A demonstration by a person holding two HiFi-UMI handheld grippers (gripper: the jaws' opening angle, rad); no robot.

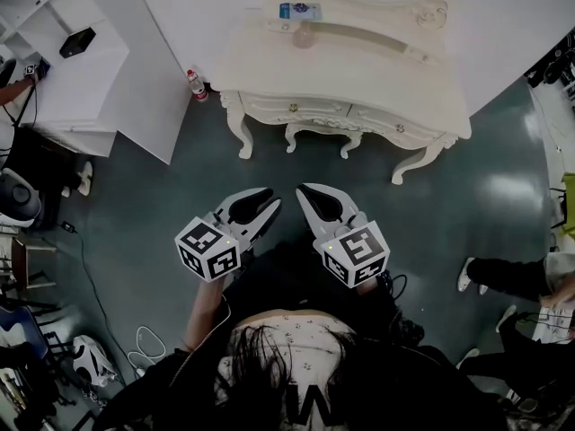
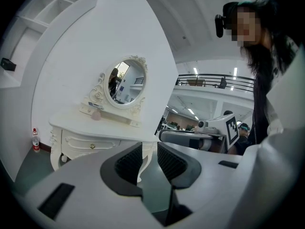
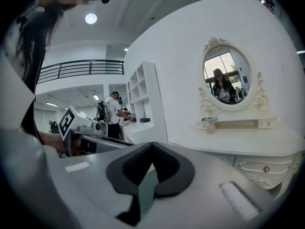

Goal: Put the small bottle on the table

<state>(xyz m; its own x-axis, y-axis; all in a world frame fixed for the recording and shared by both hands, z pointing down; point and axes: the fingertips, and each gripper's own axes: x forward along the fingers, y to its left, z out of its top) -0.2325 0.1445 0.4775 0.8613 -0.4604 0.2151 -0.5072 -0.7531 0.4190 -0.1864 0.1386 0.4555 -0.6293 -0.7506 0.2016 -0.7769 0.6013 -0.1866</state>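
The small bottle (image 1: 196,84), clear with a red cap and label, stands on the floor by the left leg of the white dressing table (image 1: 359,70). In the left gripper view the bottle (image 2: 35,140) shows far left, against the wall. My left gripper (image 1: 272,203) and right gripper (image 1: 303,189) are side by side over the dark floor, well short of the table. Both point toward the table. The left gripper (image 2: 149,149) and right gripper (image 3: 152,147) are both shut with nothing held.
A pink object (image 1: 305,35) sits on the dressing table's small shelf below the oval mirror (image 2: 125,82). White shelving (image 1: 54,52) with a black item (image 1: 77,42) stands at the left. A person's legs (image 1: 512,277) are at the right; cables (image 1: 144,344) lie at lower left.
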